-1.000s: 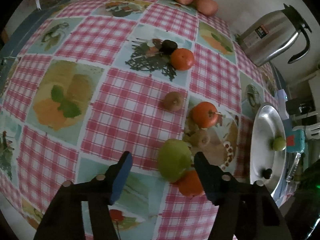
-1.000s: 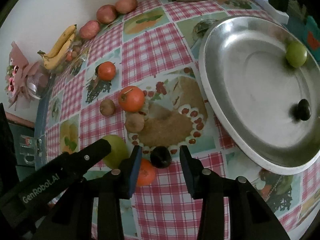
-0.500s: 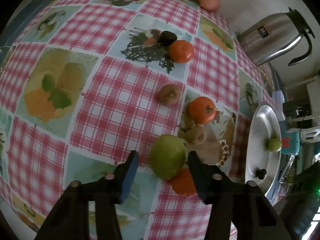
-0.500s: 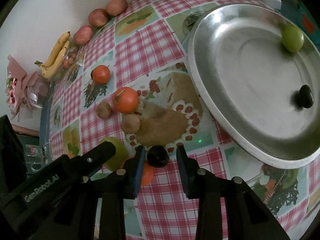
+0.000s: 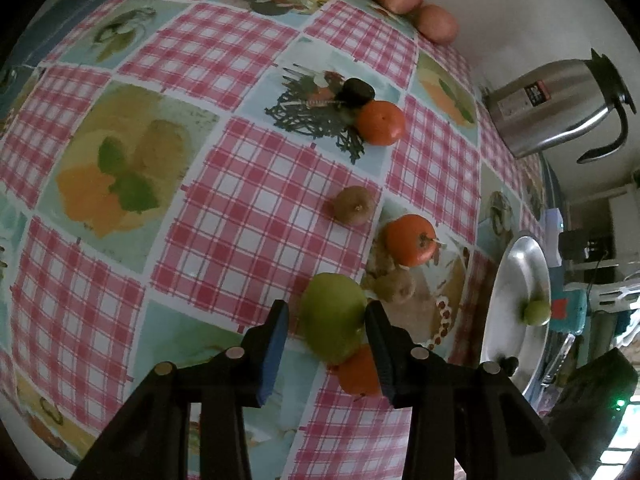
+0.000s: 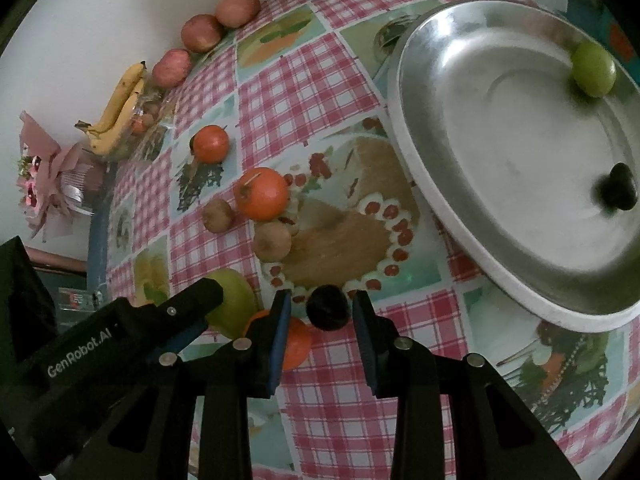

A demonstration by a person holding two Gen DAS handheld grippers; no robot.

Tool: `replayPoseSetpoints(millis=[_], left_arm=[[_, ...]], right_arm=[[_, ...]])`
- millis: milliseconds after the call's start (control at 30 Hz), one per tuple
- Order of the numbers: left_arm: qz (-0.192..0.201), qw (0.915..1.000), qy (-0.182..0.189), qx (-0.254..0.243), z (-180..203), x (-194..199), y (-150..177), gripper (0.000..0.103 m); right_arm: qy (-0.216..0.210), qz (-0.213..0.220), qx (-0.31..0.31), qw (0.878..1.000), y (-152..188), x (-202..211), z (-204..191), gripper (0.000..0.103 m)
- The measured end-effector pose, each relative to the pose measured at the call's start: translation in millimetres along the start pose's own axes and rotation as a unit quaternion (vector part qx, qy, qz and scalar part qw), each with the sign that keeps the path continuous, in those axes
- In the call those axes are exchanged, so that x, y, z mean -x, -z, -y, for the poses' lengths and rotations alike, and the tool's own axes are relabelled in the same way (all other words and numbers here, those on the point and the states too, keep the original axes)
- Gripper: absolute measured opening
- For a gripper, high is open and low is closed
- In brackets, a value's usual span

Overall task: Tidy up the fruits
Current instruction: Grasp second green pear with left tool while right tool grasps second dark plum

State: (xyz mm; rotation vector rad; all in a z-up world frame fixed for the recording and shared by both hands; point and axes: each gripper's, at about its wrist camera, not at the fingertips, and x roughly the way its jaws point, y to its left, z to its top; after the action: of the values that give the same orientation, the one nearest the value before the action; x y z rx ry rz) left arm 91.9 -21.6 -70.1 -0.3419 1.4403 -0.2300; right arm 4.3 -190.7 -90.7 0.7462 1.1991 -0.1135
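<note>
My left gripper [image 5: 326, 326] is open with its jaws on either side of a large green apple [image 5: 333, 316] on the checked tablecloth; an orange [image 5: 357, 370] lies right behind the apple. My right gripper [image 6: 322, 314] is open around a small dark plum [image 6: 327, 307], small gaps on both sides. The silver tray [image 6: 448, 184] holds a small green fruit [image 6: 593, 69] and a dark plum [image 6: 618, 192]. Loose on the cloth are two oranges [image 6: 262, 193] [image 6: 211, 144] and two brown kiwis [image 6: 272, 241] [image 6: 218, 215].
A steel kettle [image 5: 556, 108] stands at the back right. Three red apples [image 6: 202, 33] and bananas [image 6: 120, 108] line the wall. A dark fruit [image 5: 358, 90] lies by the far orange. A pink bouquet [image 6: 44, 184] sits past the table's left edge.
Both grippers have moved forward and their jaws have narrowed: the left now flanks the green apple, the right sits closer around the dark plum. No fruit has moved.
</note>
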Motion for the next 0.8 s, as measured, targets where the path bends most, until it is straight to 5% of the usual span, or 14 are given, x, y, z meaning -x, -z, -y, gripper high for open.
replayPoseSetpoints(millis=[267, 800], left_arm=[[-0.002, 1.0000, 0.003, 0.006, 0, -2, 0, 0.043], [-0.001, 0.9996, -0.007, 0.026, -7, -2, -1, 0.058]], right_arm=[[-0.011, -0.001, -0.019, 1.000, 0, 1, 9, 0.021], [0.019, 0.044, -0.023, 0.999, -6, 24, 19, 0.020]])
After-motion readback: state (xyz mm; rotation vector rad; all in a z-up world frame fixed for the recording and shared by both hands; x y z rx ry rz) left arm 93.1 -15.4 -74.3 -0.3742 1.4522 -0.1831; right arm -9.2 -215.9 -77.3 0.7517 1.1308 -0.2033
